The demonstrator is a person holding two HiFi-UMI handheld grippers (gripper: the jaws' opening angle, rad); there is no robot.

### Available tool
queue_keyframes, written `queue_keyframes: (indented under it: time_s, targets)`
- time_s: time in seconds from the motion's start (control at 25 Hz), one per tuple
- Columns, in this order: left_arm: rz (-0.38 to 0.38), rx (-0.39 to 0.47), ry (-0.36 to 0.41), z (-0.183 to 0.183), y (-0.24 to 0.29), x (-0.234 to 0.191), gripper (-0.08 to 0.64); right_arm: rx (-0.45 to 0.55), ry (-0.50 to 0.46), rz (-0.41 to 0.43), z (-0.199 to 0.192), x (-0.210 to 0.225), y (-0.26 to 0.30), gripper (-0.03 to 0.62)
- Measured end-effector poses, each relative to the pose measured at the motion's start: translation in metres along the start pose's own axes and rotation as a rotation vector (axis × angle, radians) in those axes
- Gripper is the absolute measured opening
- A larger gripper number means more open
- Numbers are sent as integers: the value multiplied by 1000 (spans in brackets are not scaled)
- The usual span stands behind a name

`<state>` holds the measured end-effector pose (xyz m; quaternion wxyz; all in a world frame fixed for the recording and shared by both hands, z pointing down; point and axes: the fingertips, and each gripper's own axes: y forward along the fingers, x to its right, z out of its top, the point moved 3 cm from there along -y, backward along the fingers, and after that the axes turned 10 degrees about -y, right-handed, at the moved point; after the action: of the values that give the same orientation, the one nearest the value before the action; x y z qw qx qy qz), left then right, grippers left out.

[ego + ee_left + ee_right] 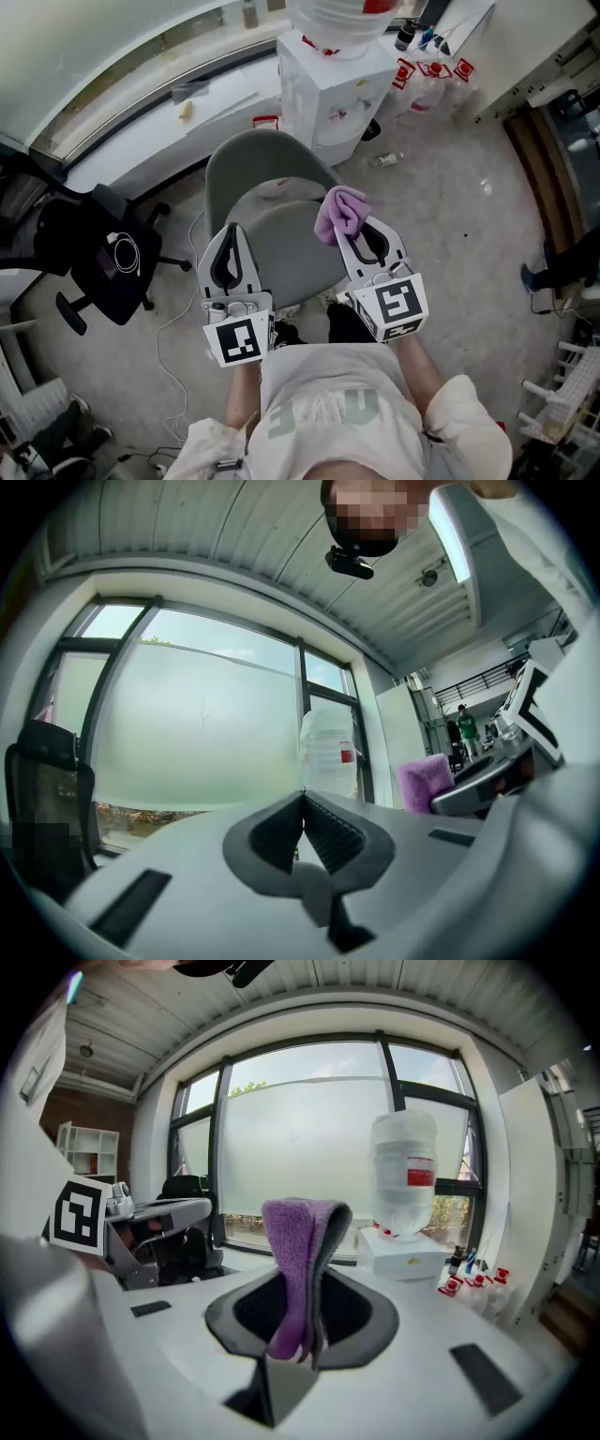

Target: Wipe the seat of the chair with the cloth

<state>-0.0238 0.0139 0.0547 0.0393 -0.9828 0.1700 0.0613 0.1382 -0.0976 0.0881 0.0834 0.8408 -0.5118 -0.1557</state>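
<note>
A grey chair (267, 159) stands below me, its seat (281, 244) between my two grippers. My right gripper (354, 221) is shut on a purple cloth (340, 214), held above the seat's right edge; in the right gripper view the cloth (298, 1260) stands pinched upright between the jaws. My left gripper (231, 239) hovers over the seat's left edge, shut with nothing in it; its ribbed pads (328, 832) meet in the left gripper view, where the purple cloth (424, 782) shows at the right.
A white water dispenser (336, 75) with a bottle stands right behind the chair. A black office chair (98, 253) is at the left. Spray bottles (431, 70) sit on the floor at the back right. A cable (173, 319) trails across the floor.
</note>
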Motion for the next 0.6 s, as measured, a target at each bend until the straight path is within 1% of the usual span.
queue_keyframes:
  time_s: [0.08,0.12,0.24,0.32,0.4,0.52,0.56,0.6]
  targets:
    - [70,-29,-25,-12,-6,-16,12,-29,9,70,-9,-10,20,87]
    - [109,-48,-20,-20,-11,-25,12,-52,20,110,-16,-17,32,87]
    - [191,-88,47,-55,-17,-55,12,-100,65,225,-51,-41,77,87]
    - [240,-101,46,-84,-21,-73,12,-132,90,309,-85,-61,110,87]
    - [287,-117,27,-116,-28,-89,12,-190,119,418,-127,-87,143,87]
    - [349,-147,-12,-157,-42,-115,12,-308,223,613,-185,-136,193,87]
    - [371,-150,-28,-168,-49,-124,12,-343,253,666,-202,-155,208,87]
    - [390,-149,-40,-179,-56,-132,12,-376,264,707,-219,-174,222,87]
